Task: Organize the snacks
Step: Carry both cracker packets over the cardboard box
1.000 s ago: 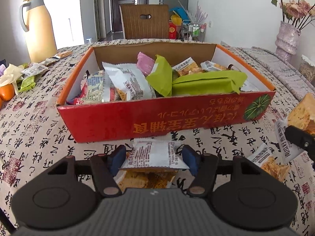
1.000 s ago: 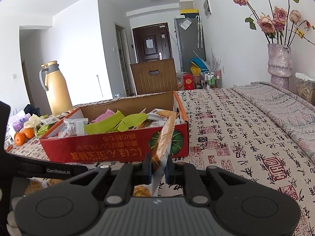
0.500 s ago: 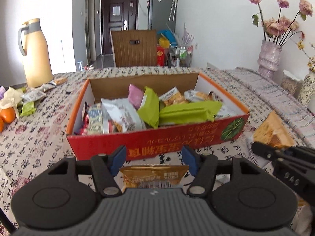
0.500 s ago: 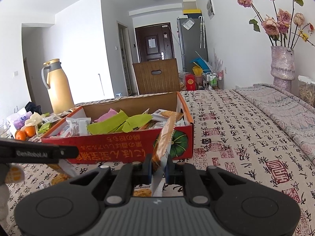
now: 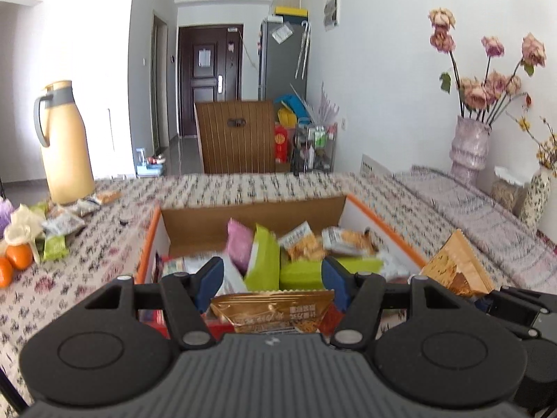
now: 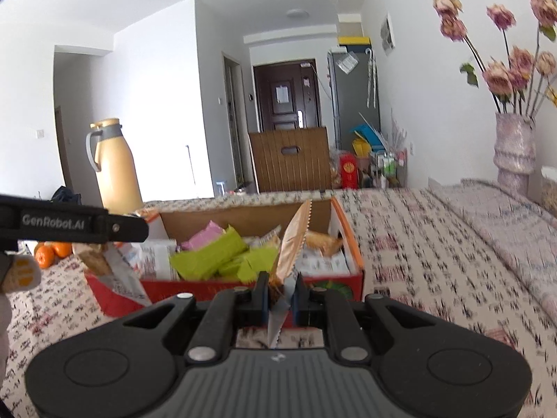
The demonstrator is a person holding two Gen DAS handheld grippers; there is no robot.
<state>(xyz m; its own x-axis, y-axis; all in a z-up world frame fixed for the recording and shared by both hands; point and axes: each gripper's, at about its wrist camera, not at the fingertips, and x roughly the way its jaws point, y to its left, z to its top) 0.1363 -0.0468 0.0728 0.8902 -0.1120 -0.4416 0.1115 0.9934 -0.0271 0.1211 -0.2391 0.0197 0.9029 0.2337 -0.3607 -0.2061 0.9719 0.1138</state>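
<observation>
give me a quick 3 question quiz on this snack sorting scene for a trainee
1. True or false: the right gripper is shut on a tan crinkle-edged snack packet held edge-on.
2. What lies between the blue pads of the left gripper? A) a golden-brown foil snack packet B) an orange C) nothing
3. Fill in: the red cardboard box with the orange rim already holds pink, white and ____ wrappers.

Key
1. True; the jaws are nearly together on the packet.
2. A; it spans the gap between the pads.
3. Green; see the lime-green wrappers in the middle of the box.
</observation>
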